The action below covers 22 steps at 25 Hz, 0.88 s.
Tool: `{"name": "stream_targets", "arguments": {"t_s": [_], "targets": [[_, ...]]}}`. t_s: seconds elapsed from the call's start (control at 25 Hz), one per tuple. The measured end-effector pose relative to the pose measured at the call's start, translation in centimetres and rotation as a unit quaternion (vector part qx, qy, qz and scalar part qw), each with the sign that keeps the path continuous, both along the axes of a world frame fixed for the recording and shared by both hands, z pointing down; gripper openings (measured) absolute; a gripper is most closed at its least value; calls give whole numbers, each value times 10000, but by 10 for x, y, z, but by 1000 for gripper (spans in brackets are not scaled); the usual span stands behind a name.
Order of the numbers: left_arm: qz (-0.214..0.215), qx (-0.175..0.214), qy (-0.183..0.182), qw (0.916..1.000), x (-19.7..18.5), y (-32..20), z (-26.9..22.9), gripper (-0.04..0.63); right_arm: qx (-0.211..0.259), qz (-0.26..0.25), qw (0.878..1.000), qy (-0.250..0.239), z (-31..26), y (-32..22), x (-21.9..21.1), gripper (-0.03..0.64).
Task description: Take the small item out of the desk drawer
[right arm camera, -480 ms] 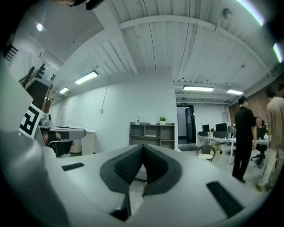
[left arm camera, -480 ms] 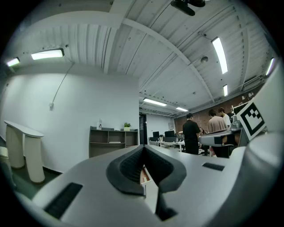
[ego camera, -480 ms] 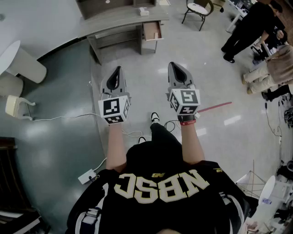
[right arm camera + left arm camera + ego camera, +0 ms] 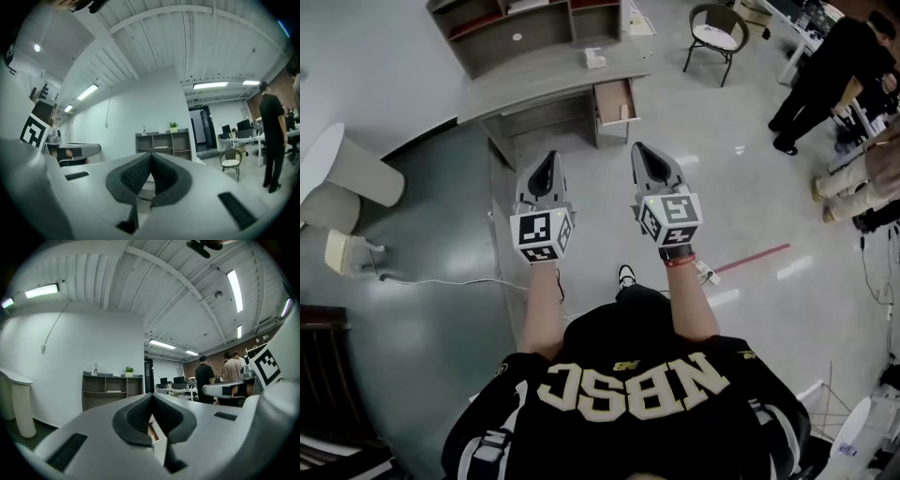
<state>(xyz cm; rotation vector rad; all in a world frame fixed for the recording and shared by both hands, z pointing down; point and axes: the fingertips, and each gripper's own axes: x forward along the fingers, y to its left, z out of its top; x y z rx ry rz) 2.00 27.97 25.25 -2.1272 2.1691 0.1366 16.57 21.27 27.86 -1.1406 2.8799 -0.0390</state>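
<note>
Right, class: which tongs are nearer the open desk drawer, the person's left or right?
Right. In the head view the right tongs sit below the open drawer, slightly to its right; the left tongs are farther off, down to its left.

Chair (image 4: 716,36) near shelf unit (image 4: 520,33); red tape strip (image 4: 754,259) on floor (image 4: 741,187); person in black (image 4: 825,80) standing right

Can't tell contents of open brown wooden drawer (image 4: 614,101) in grey desk (image 4: 553,75) from head view: too small. Glimpsed only as a sliver past grey left claw (image 4: 151,397). Mostly blocked behind grey right claw (image 4: 150,157) too. Cropped at right edge: person in beige trousers (image 4: 848,180).
</note>
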Motion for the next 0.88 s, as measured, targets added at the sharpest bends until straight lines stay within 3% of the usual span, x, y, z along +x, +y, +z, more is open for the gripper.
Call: {"name": "stream_targets", "arguments": {"t_s": [0.4, 0.64, 0.88], "targets": [[-92, -296, 92, 9995, -3, -111, 12, 12, -425, -62, 9989, -174, 13, -119, -8, 5], [3, -408, 159, 9990, -33, -169, 29, 12, -629, -66, 9980, -4, 40, -169, -42, 5], [397, -438, 232, 9980, -75, -265, 46, 12, -713, 206, 9970, 225, 61, -244, -86, 5]]}}
